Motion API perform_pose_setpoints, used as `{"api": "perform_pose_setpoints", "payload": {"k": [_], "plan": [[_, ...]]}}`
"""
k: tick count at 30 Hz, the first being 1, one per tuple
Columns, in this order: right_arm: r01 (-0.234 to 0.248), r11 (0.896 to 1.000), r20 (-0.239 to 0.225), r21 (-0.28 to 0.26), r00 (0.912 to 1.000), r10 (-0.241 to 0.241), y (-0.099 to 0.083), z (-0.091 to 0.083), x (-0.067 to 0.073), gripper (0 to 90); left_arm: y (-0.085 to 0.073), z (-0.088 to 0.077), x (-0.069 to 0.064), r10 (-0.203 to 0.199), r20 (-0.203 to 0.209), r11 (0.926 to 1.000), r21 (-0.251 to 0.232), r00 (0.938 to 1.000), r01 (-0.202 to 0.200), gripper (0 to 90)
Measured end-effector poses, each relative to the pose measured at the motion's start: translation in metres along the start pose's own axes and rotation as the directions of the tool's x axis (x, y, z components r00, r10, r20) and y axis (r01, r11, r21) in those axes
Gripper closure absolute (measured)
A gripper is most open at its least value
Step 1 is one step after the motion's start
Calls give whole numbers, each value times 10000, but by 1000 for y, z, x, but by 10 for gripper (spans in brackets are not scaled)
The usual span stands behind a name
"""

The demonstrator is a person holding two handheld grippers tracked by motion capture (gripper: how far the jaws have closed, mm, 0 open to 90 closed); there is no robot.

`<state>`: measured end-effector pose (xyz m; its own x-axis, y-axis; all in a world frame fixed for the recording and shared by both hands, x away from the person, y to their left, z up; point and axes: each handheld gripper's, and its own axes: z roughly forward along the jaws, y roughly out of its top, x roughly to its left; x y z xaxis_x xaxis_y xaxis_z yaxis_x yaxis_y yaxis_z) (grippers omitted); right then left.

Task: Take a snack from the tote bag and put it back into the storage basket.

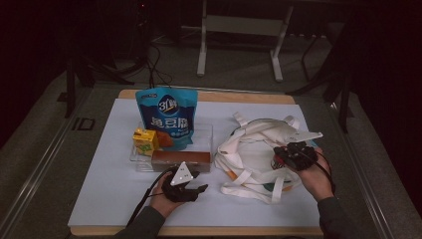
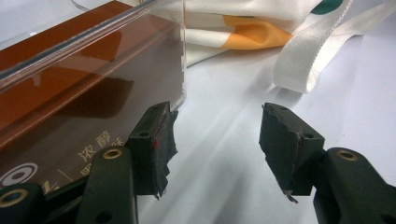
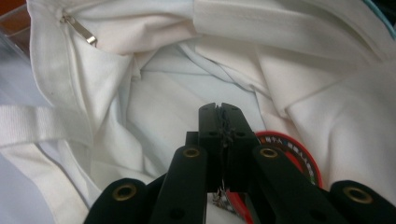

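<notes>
white tote bag (image 3: 154, 107) around closed right fingers (image 3: 236, 126)

On the white surface (image 1: 99, 199), a blue pouch (image 1: 166, 115), a yellow carton (image 1: 145, 140) and a brown box (image 1: 180, 160) are seen in a clear tray (image 1: 206, 130), while the right hand-held gripper (image 1: 287, 158) is held over a white tote bag (image 1: 249, 149) and the left hand-held gripper (image 1: 196, 191) beside the box.

Quick count of what's on the table (image 1: 99, 199): one blue snack pouch (image 1: 167, 115), one yellow juice carton (image 1: 145, 140), one long brown box (image 1: 180, 160), one clear plastic tray (image 1: 204, 130) under those three. One white tote bag (image 1: 259, 149), one round red-rimmed item (image 3: 299, 156) in it. Two grippers, left (image 1: 191, 191) and right (image 1: 286, 155).
</notes>
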<state>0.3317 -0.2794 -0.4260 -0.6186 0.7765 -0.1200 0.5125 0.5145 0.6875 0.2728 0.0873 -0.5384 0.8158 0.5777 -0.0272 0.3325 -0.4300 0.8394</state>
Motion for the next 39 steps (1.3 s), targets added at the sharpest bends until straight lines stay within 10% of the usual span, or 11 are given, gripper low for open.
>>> {"api": "perform_pose_setpoints", "payload": {"k": [39], "plan": [[-559,9931,421,1028,9978,518,-59,-3,-22,900,0,0,1,-36,2,10000,16,10000,36,443]]}}
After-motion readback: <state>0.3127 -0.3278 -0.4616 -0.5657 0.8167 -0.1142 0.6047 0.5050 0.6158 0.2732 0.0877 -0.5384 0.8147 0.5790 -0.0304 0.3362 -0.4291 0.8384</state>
